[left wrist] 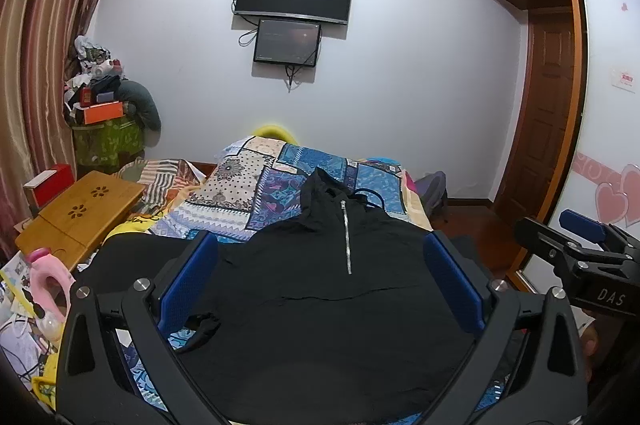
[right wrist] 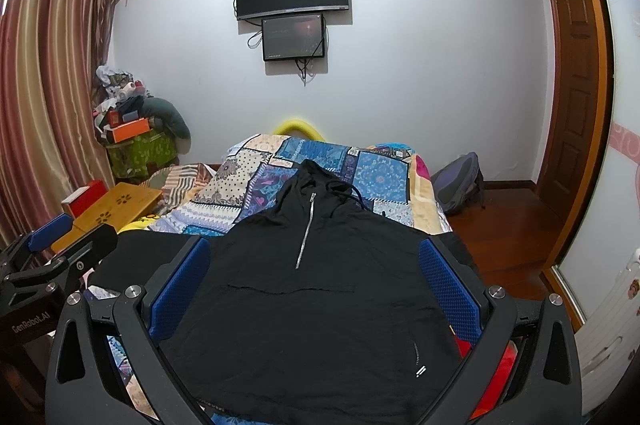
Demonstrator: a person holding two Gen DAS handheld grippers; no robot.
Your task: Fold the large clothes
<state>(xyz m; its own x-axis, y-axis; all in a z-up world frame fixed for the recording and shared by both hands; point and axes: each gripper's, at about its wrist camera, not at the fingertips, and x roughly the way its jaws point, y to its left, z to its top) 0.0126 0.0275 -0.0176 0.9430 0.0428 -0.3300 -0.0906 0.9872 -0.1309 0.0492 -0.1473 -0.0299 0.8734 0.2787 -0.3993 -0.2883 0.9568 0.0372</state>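
Above the black hoodie (left wrist: 320,297), both hand-held grippers gape; one reads "DAS", the other "GenRobot.AI".

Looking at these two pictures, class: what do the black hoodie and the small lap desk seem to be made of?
black hoodie: probably thin matte woven fabric, finely creased; metal-looking silver zip.
lap desk: likely bamboo or light wood, honey-coloured with smooth sheen and flower cut-outs.
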